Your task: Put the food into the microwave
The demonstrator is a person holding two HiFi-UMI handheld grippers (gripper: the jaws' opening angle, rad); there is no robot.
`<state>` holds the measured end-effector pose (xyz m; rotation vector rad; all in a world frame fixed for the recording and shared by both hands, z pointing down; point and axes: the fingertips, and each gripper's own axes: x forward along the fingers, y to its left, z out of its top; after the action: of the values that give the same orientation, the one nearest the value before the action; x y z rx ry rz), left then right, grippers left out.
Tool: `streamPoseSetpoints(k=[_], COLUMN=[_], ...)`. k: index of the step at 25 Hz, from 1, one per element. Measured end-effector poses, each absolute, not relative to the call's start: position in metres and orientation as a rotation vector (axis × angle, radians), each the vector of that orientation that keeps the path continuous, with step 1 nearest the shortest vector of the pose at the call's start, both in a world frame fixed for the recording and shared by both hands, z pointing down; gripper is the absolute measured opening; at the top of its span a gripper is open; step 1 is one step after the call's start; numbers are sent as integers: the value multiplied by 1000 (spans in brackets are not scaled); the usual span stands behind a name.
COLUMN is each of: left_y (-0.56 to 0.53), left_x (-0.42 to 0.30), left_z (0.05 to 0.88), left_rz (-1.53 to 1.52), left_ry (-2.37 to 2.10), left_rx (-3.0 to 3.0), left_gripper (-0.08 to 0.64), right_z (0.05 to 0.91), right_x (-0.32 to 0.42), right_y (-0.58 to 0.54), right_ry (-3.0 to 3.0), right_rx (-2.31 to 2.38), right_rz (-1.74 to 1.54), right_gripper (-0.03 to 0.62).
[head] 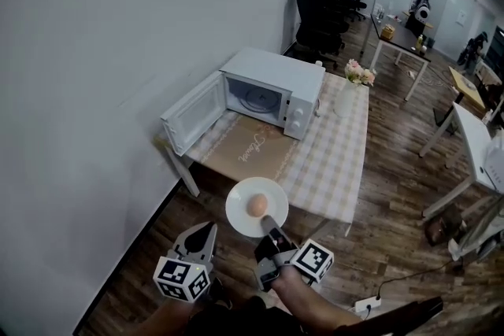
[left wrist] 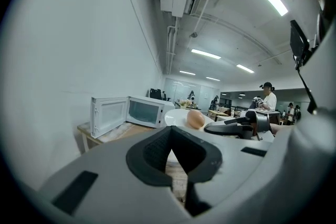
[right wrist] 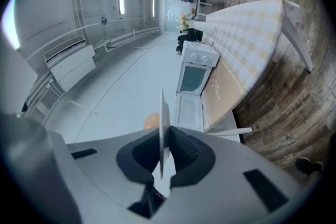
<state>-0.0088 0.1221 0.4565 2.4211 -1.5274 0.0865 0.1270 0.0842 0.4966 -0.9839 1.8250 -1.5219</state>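
R gripper point(head: 269, 224) clamps plate point(head: 241, 218) rim w/ egg point(head: 257, 205) on it. Microwave point(head: 272, 86) lies ahead, slightly left, door wide. L gripper point(head: 208, 227) is pinched together, empty.

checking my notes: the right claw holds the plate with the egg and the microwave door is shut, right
Not quite: the microwave door stands open, as the head view shows. The right claw does hold the plate with the egg.
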Motion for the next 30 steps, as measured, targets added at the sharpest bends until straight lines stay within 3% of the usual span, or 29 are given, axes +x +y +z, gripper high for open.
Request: streamPoseSetpoints(k=[19,30], left_y=[47,10], left_x=[-104,-112], left_z=[451,451], left_rz=[54,7], left_ry=[-1432,-1334], left_rx=[2527,2586], left_gripper=[8,8], right_z=[492,494], right_x=[56,40], right_y=[12,-13], right_ry=[1735,1686], right_rx=[-1079,-1135], right_rz=[-1436,-1412], right_gripper=[25,25])
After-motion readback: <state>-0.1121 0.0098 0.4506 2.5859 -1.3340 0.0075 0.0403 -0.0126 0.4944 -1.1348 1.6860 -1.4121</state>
